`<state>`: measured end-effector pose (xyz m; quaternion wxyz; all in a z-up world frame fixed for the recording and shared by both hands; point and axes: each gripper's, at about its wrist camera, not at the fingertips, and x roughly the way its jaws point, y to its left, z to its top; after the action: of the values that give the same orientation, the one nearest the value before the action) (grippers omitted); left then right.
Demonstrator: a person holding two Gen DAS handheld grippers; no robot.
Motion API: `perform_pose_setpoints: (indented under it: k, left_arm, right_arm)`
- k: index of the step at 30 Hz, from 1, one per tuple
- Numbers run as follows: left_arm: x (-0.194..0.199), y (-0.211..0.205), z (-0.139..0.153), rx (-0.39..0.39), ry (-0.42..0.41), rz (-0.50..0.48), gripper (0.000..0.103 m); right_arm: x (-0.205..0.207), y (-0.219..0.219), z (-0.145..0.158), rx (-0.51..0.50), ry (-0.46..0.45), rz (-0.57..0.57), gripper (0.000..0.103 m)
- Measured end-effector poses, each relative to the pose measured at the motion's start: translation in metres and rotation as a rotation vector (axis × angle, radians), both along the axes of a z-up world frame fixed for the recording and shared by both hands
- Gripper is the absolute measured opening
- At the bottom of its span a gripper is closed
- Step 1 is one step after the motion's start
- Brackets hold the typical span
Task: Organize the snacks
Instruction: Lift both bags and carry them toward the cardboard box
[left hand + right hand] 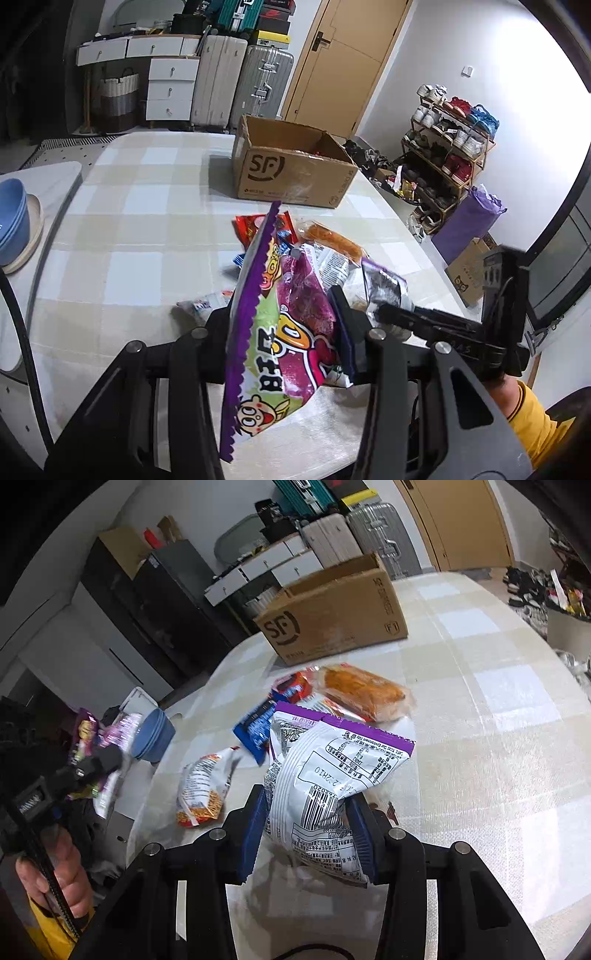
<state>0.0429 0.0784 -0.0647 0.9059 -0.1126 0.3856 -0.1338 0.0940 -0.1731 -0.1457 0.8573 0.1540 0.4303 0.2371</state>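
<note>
At lower centre, the left gripper [284, 332] pinches a purple cartoon snack bag [273, 332], the right gripper [310, 819] pinches a white purple-edged packet [325, 786], and the cardboard box [291, 170] sits at upper centre.

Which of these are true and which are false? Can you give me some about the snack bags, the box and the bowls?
1. The left gripper is shut on a purple-edged cartoon snack bag. True.
2. The right gripper is empty. False: it is shut on a white bag with a purple top strip and a barcode.
3. The brown cardboard box marked SF is open on top. True.
4. The stacked bowls are red. False: they are blue.
5. The clear packet of orange-brown pastry lies inside the box. False: it lies on the checked tablecloth, in front of the box.
</note>
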Motion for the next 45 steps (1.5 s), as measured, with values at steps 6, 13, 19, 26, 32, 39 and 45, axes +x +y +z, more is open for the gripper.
perform_pose_setpoints:
  k: [6, 13, 19, 26, 32, 39, 45]
  left_arm:
    - [0.008, -0.018, -0.010, 0.012, 0.006, -0.010, 0.039]
    - [0.011, -0.025, -0.011, 0.023, 0.009, -0.006, 0.039]
    - [0.015, -0.028, -0.001, 0.042, -0.004, 0.001, 0.039]
    - [0.027, -0.033, 0.029, 0.067, -0.058, -0.026, 0.039]
    - [0.056, -0.029, 0.059, 0.056, -0.086, -0.028, 0.039]
    - [0.123, -0.034, 0.099, 0.095, -0.122, -0.033, 0.039]
    - [0.197, -0.031, 0.126, 0.125, -0.150, 0.003, 0.039]
  right_arm:
    - [-0.006, -0.001, 0.015, 0.026, -0.050, 0.012, 0.044]
    - [-0.011, 0.000, 0.025, 0.036, -0.069, 0.016, 0.044]
    - [-0.014, 0.000, 0.043, 0.026, -0.113, 0.023, 0.044]
    - [-0.011, 0.001, 0.079, 0.018, -0.186, 0.038, 0.044]
    - [0.006, 0.002, 0.119, 0.012, -0.263, 0.049, 0.044]
    - [0.056, 0.003, 0.164, 0.010, -0.310, 0.061, 0.044]
    - [0.124, 0.002, 0.185, 0.015, -0.311, 0.043, 0.044]
